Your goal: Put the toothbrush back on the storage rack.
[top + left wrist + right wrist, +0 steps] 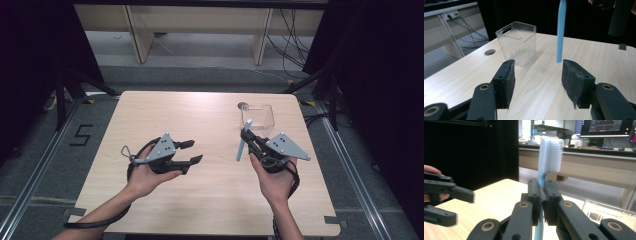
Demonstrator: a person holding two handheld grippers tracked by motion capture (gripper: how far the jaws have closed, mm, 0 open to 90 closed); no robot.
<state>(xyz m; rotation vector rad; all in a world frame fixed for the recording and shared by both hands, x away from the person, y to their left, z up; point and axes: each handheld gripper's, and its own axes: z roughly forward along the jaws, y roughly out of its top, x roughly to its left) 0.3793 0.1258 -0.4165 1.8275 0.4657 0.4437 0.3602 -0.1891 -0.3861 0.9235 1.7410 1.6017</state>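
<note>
A toothbrush (241, 149) with a light blue handle and white head (549, 155) stands nearly upright in my right gripper (245, 134), whose jaws are shut on the handle (541, 185). The head points up and the handle end (559, 50) hangs just above the table. My left gripper (196, 151) is held over the table's left middle, open with nothing between its pads (537, 72). It points toward the toothbrush and stays apart from it. The right gripper view has it at the left edge (464, 207).
A clear plastic box (258, 116) stands upright at the back right of the wooden table (200, 115), just behind the right gripper, next to a round cable hole (243, 105). Dark curtains and desk legs lie beyond the table.
</note>
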